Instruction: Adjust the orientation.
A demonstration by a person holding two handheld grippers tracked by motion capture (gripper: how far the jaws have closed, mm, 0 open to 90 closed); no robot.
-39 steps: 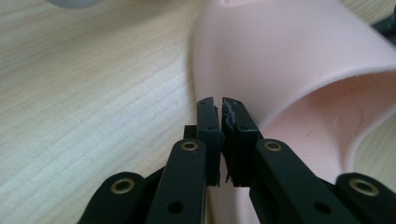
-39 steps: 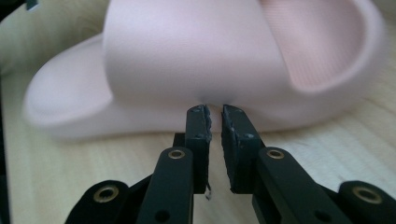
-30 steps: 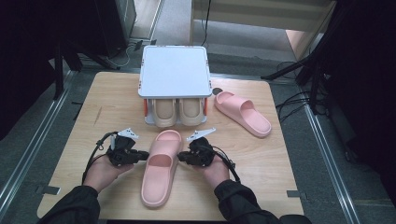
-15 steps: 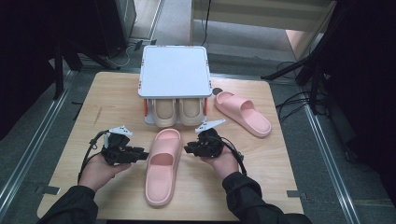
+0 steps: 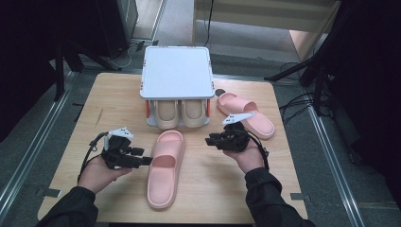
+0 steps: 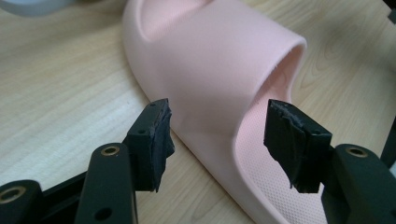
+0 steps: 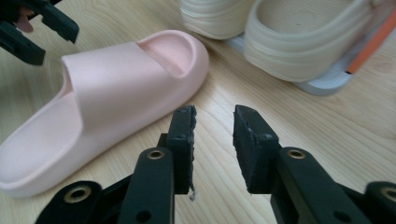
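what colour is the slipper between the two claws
Pale pink slipper; it shows best in the left gripper view.

3 cams: one fixed overhead, one riding each gripper.
High view looks forward and down on the whole light wooden worktop (image 5: 118,94). Left gripper view sits close on the pale pink foam slipper (image 6: 219,70), aimed along its jaws. Right gripper view is low over the worktop; all three share that slipper.

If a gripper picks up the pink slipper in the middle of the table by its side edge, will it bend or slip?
The pink slipper looks like thick, one-piece foam, so probably light and only slightly bendy. Its matte, textured footbed suggests decent grip. It lies flat on its sole, so a push would likely slide it.
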